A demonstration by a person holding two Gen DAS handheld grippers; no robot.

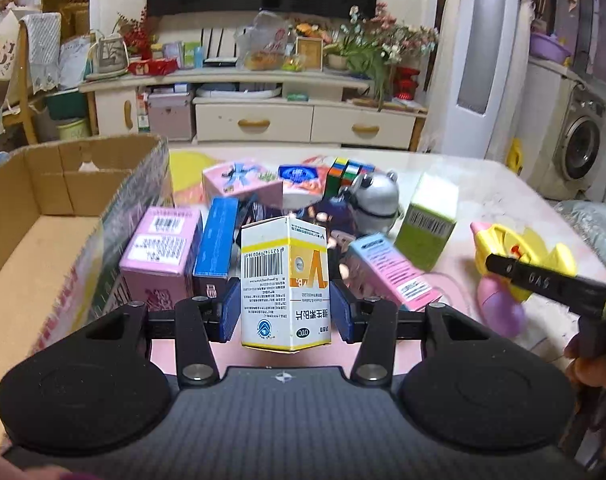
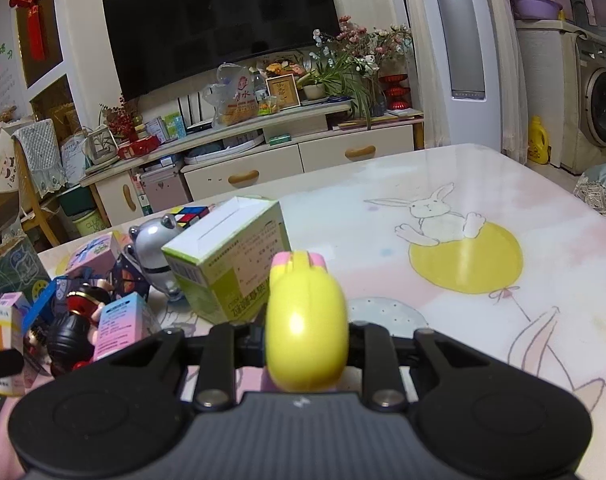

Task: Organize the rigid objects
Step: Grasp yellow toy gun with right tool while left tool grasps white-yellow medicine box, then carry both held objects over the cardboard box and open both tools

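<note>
Brown cardboard box (image 1: 43,216), open-topped, at the bench's (image 2: 503,184) left edge; bare bench surface lies to the right. White-and-yellow medicine carton (image 1: 285,284): long axis upright, print inverted, lifted above the bench beside the cardboard box, clamped by the left tool (image 1: 285,312). Yellow-and-pink toy (image 2: 305,320): long axis pointing away, pink end forward, gripped by the right tool (image 2: 305,344), just beside a green carton (image 2: 231,256).
</note>
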